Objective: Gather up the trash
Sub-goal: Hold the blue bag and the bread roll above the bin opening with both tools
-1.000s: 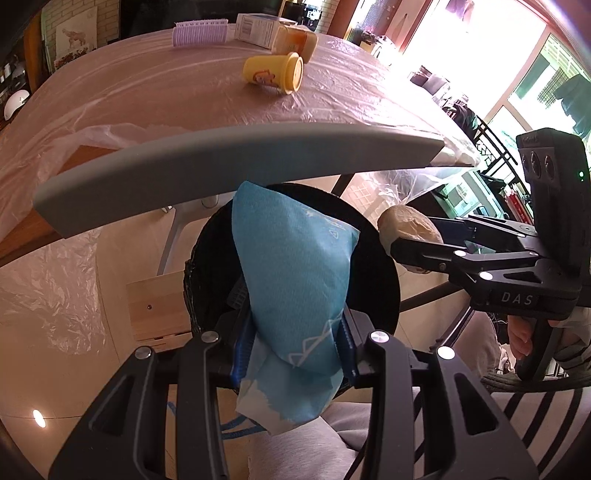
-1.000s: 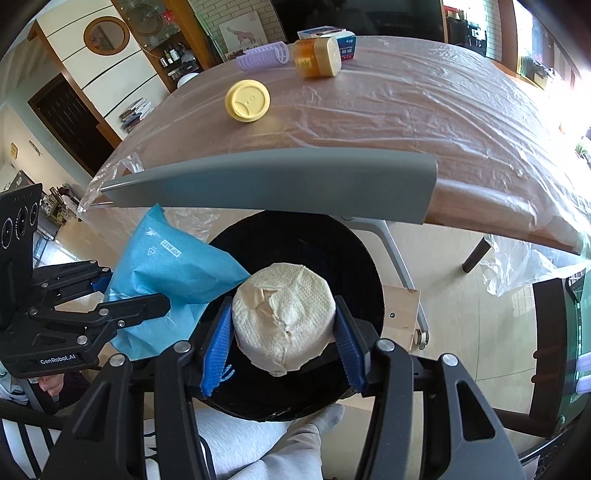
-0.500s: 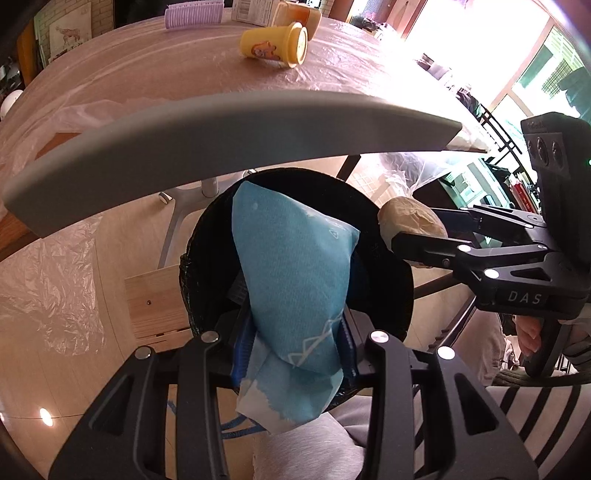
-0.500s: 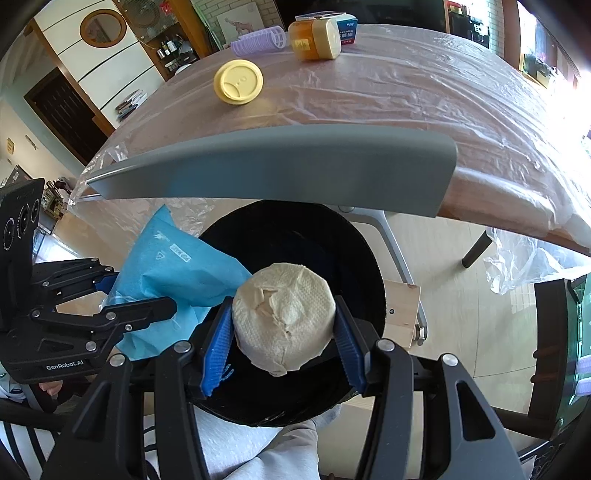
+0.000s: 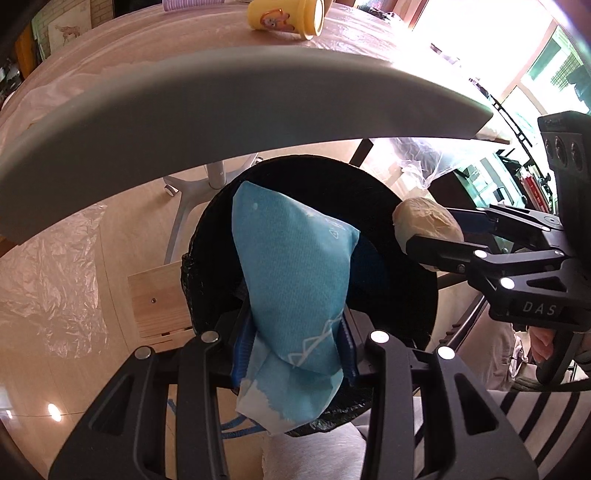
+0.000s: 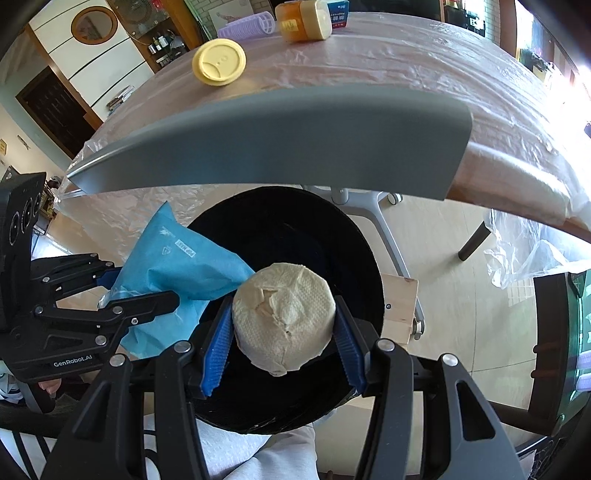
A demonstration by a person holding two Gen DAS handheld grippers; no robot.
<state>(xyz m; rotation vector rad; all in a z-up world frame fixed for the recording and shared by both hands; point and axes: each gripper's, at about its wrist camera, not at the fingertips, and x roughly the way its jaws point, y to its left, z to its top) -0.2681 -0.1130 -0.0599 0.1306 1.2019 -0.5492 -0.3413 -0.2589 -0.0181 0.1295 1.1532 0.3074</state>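
My left gripper [image 5: 293, 332] is shut on a blue plastic packet [image 5: 295, 266] and holds it over the mouth of a black bin [image 5: 413, 229] on the floor below the table edge. My right gripper [image 6: 282, 332] is shut on a crumpled beige paper wad [image 6: 284, 317], also held over the black bin [image 6: 288, 221]. In the left wrist view the right gripper [image 5: 447, 236] holds the wad [image 5: 424, 221] at the bin's right rim. In the right wrist view the left gripper [image 6: 140, 291] holds the packet [image 6: 184, 266] at the bin's left rim.
A grey table edge [image 5: 221, 103] spans above the bin. On the plastic-covered table [image 6: 388, 59] lie a yellow cup [image 5: 284, 18], an orange jar [image 6: 303, 20] and a purple roller [image 6: 245, 27]. A wooden block [image 5: 155, 295] and white table legs [image 6: 376, 214] stand beside the bin.
Both grippers have moved forward and lower toward the bin, which now looks larger under the table edge. Both still hold their items.
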